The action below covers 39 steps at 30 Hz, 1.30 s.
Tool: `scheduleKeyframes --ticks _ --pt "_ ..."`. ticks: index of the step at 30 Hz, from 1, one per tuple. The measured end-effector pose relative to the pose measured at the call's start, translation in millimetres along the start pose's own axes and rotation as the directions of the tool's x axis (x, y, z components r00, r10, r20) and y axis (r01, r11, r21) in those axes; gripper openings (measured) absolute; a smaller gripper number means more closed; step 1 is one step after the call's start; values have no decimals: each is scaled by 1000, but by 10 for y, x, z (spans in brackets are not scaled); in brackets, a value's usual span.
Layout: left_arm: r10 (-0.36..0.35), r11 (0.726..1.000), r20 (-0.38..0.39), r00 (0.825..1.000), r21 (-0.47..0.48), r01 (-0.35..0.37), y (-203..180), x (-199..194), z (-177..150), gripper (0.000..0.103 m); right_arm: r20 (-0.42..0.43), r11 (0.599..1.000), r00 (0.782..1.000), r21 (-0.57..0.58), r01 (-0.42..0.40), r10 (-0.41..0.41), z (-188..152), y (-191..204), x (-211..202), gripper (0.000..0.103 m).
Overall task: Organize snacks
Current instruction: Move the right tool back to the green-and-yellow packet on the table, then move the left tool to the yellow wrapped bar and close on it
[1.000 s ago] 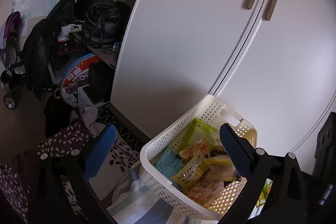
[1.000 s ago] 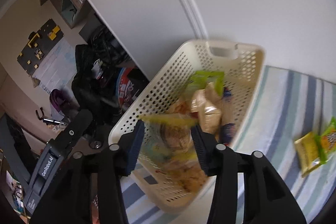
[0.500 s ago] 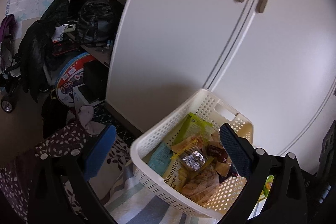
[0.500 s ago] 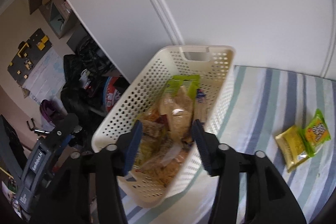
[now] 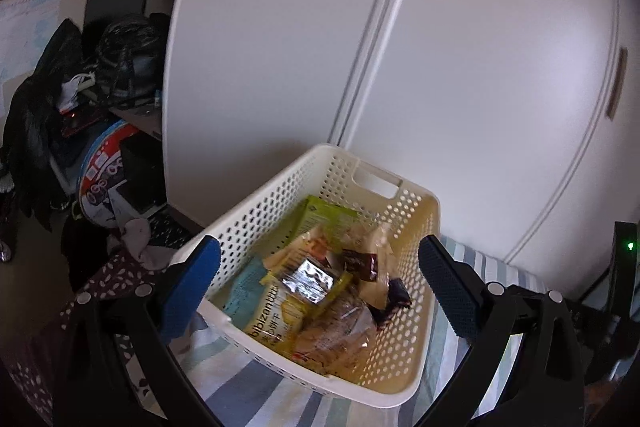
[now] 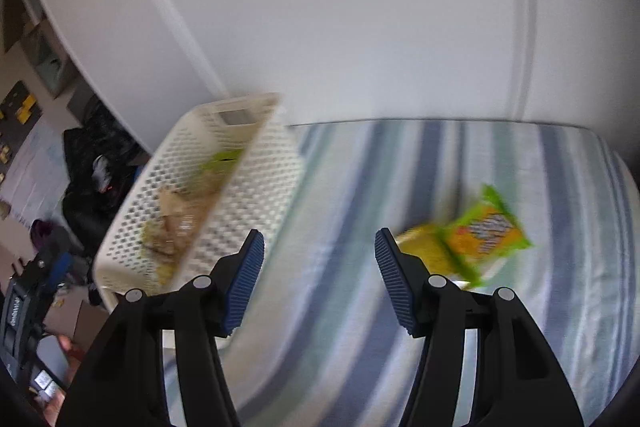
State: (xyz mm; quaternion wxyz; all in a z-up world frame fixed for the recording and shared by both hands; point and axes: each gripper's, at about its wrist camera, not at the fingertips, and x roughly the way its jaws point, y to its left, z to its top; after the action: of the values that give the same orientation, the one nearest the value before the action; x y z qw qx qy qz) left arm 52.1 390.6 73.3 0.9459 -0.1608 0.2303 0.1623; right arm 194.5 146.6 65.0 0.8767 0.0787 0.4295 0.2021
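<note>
Right gripper [image 6: 319, 281] gapes empty between basket [image 6: 256, 195] and snack packets [image 6: 472, 239].

Cream basket [image 5: 408, 227], blue/green striped sheet [image 6: 360, 187], green+yellow pkts [image 6: 486, 231], blue-padded tongs [image 6: 318, 277].

Basket [image 5: 280, 195]: perforated cream plastic, slight sheen. Snack packets [image 5: 308, 275]: glossy crinkled film, one silvery foil. Bed cover [image 6: 360, 307]: matt striped cloth. Gripper pads [image 6: 246, 287]: ribbed blue rubber. Wardrobe doors [image 5: 280, 47]: smooth satin white.
</note>
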Motion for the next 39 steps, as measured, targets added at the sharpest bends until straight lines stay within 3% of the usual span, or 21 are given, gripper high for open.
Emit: scheduleKeyframes --ticks 4,8,14,18,21,27,31,36,39 --pt "-26 999 -17 1000 35 27 -120 18 -46 100 -13 996 999 74 46 -45 -44 -388 -35 67" --pt "-74 996 -42 996 53 76 -218 48 -85 100 -43 983 995 159 91 -85 -126 -739 -15 67" --pt "-90 991 -46 995 94 94 -339 16 -143 100 -112 930 992 356 91 -55 -249 -1231 206 67" --pt "-101 987 -48 994 119 106 -418 1 -164 100 -117 914 992 393 99 -57 -208 -1327 340 69" --pt "-107 985 -57 993 127 114 -444 7 -174 100 -104 916 993 388 97 -61 -120 -1294 399 81" --pt "-118 981 -64 991 146 126 -491 0 -183 100 -114 913 985 372 166 -133 84 -1276 577 81" --pt "-130 976 -61 990 168 139 -538 -36 -195 100 -154 926 965 283 251 -214 155 -1188 750 81" --pt "-134 972 -71 988 186 145 -583 -24 -225 100 -168 922 926 136 362 -338 167 -1057 849 66" --pt "-131 971 -76 988 192 144 -593 -12 -233 100 -171 926 928 132 354 -330 141 -1063 814 64"
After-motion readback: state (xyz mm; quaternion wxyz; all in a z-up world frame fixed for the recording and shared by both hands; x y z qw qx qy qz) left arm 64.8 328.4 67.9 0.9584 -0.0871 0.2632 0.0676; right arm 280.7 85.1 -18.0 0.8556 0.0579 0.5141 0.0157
